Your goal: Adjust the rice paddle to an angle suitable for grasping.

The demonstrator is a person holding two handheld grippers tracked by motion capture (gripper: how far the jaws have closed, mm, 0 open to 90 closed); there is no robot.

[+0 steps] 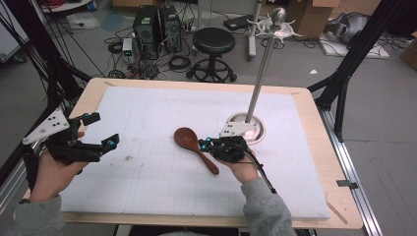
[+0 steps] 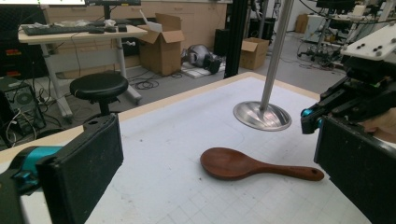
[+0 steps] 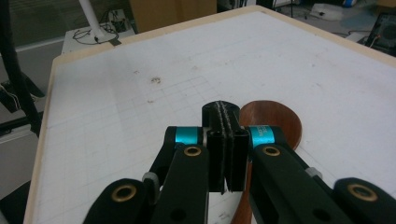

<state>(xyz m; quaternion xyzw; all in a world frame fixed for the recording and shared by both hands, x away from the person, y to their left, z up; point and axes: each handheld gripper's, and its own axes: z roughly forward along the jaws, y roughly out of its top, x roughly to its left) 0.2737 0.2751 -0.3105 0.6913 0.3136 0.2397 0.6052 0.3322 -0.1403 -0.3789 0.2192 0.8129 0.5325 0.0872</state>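
Observation:
A dark brown wooden spoon [image 1: 195,149] lies flat on the white board [image 1: 147,187] near the middle, its bowl toward the far left and its handle toward me. My right gripper [image 1: 202,144] hovers just over the handle with its pads pressed together and nothing between them. In the right gripper view its fingertips [image 3: 225,112] stand beside the spoon's bowl [image 3: 275,116]. At the table's left edge, well away from the spoon, my left gripper [image 1: 102,130] is held wide open and empty. The left gripper view looks between its jaws at the spoon [image 2: 243,164] and the right gripper [image 2: 309,119].
A steel stand with a round base [image 1: 254,132] and a tall pole [image 1: 260,73] rises right behind my right hand. The board's wooden rim [image 1: 314,113] frames the table. On the floor beyond are a black stool [image 1: 214,42] and computer towers [image 1: 157,24].

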